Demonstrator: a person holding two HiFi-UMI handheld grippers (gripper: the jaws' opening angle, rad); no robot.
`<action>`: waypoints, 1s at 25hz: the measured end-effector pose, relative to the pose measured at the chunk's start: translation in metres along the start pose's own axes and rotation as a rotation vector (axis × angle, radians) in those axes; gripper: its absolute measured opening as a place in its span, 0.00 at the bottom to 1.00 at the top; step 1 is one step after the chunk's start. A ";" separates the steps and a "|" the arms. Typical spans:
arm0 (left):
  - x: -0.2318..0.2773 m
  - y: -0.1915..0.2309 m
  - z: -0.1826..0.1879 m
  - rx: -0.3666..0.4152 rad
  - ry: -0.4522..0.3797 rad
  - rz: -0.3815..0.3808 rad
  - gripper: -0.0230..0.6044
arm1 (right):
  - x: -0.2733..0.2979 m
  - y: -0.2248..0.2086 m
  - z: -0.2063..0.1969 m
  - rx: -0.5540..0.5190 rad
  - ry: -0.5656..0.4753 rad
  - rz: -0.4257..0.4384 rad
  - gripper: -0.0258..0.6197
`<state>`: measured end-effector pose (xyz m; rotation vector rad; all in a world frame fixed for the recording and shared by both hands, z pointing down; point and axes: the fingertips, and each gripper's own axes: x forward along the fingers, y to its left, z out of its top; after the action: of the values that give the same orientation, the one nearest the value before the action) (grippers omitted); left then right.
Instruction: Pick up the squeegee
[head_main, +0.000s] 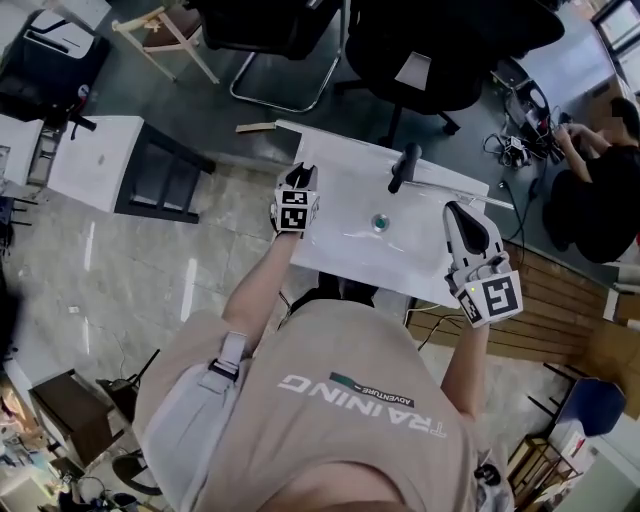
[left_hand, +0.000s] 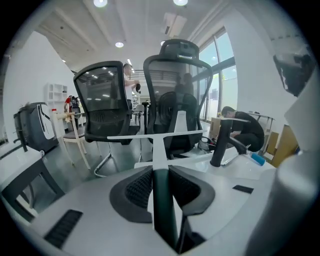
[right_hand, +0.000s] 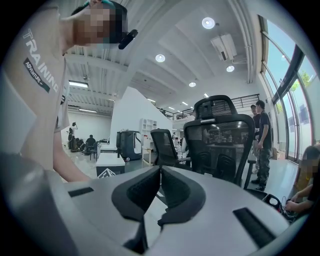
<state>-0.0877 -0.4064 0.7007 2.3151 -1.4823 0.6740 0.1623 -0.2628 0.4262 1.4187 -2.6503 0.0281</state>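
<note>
Left hand-held gripper (left_hand: 161, 172) clamped on dark handle of white T-blade squeegee (left_hand: 163, 200), blade at 12 o'clock, seemingly clear of white bench (head_main: 340, 190). Right hand-held gripper (right_hand: 160, 172) at 4 o'clock, jaws together, empty. Pick-up looks essentially done.

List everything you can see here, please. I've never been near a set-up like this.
squeegee: one, dark handle and white blade, gripped in the left claw
sink: one, white, in front of the person
tap: one, black, at the sink's far edge
drain: one, greenish, middle of the sink
office chairs: two, black, beyond the sink
side table: one, white, left of the sink
seated person: one, dark clothes, far right
T-shirt: one, beige, on the person holding the claws
left claw: one, pale grey with black pads, shut on the squeegee's handle
right claw: one, pale grey with black pads, shut, empty
</note>
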 end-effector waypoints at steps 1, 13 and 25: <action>-0.006 0.000 0.015 0.005 -0.032 -0.001 0.20 | 0.000 -0.001 0.001 0.000 -0.004 -0.002 0.09; -0.104 -0.025 0.182 0.058 -0.324 -0.067 0.20 | -0.020 -0.014 0.006 -0.004 -0.044 -0.036 0.09; -0.197 -0.046 0.274 0.136 -0.496 -0.102 0.20 | -0.041 -0.020 0.013 -0.010 -0.082 -0.075 0.09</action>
<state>-0.0552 -0.3724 0.3630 2.7830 -1.5303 0.1792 0.1999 -0.2406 0.4067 1.5474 -2.6548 -0.0528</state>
